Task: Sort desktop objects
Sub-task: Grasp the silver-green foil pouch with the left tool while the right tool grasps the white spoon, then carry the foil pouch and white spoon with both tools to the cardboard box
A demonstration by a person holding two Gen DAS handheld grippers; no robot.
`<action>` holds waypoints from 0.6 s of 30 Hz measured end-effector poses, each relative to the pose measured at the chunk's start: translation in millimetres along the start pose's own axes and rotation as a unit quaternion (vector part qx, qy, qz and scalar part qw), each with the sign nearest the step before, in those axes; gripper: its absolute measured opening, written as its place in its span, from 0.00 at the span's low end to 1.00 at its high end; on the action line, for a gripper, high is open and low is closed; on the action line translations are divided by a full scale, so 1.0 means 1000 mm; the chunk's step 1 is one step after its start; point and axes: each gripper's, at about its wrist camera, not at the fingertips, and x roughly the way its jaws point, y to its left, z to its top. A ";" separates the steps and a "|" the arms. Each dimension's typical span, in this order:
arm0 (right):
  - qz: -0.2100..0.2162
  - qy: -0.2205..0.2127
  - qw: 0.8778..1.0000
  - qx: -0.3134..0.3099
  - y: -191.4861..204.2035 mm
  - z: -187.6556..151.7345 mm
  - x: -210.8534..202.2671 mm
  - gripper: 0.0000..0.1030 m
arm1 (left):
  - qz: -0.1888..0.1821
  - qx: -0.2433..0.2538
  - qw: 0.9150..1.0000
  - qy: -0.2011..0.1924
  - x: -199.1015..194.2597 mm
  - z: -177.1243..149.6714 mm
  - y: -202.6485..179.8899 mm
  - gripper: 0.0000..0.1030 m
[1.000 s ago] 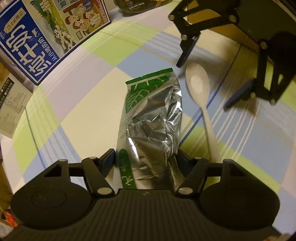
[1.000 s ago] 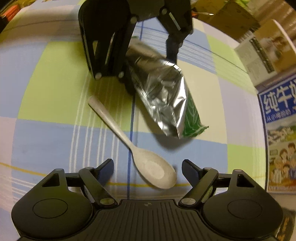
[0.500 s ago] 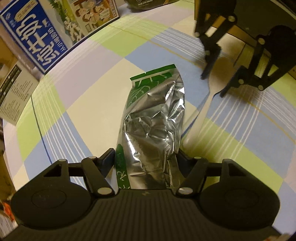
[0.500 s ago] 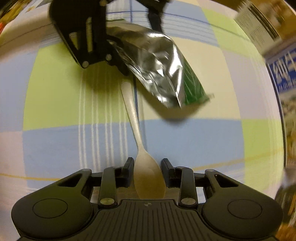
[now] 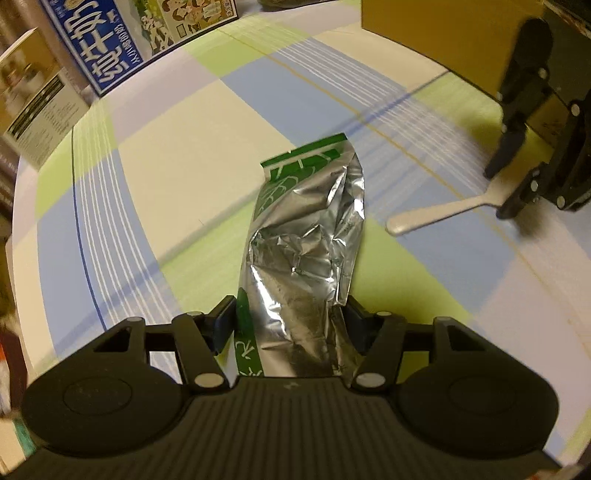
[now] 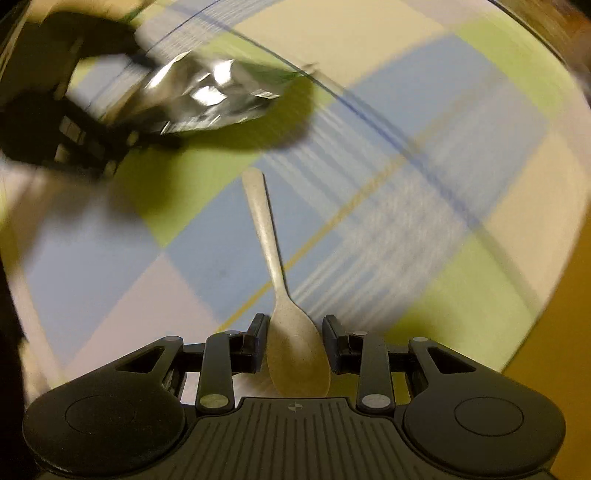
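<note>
My left gripper (image 5: pixel 291 319) is shut on a silver foil pouch with green print (image 5: pixel 306 240) and holds it above the checked tablecloth. My right gripper (image 6: pixel 295 339) is shut on the bowl of a beige spoon (image 6: pixel 280 295), whose handle points away from me above the cloth. In the left wrist view the right gripper (image 5: pixel 517 181) is at the right with the spoon (image 5: pixel 436 214) sticking out toward the pouch. In the right wrist view the pouch (image 6: pixel 210 96) and left gripper (image 6: pixel 74 122) are blurred at the upper left.
A blue milk carton box (image 5: pixel 122 40) and a smaller printed box (image 5: pixel 40 99) stand at the far left edge. A brown cardboard box (image 5: pixel 443 33) stands at the far right. The checked tablecloth (image 5: pixel 184 147) covers the table.
My right gripper closed on the spoon's bowl and lifted it off the cloth, swinging right. My left gripper carried the pouch up and turned away from the spoon.
</note>
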 end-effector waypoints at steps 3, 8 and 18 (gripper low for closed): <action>-0.006 -0.018 0.999 0.048 0.008 -0.037 -0.007 0.29 | 0.010 -0.017 1.000 -0.006 -0.014 -0.020 -0.029 0.55; -0.001 -0.083 0.990 0.112 0.021 -0.097 -0.018 0.29 | 0.015 -0.049 0.999 -0.010 -0.034 -0.051 -0.072 0.59; -0.067 -0.203 0.975 0.054 0.066 -0.168 -0.015 0.74 | 0.021 -0.068 0.997 -0.017 -0.065 -0.080 -0.108 0.70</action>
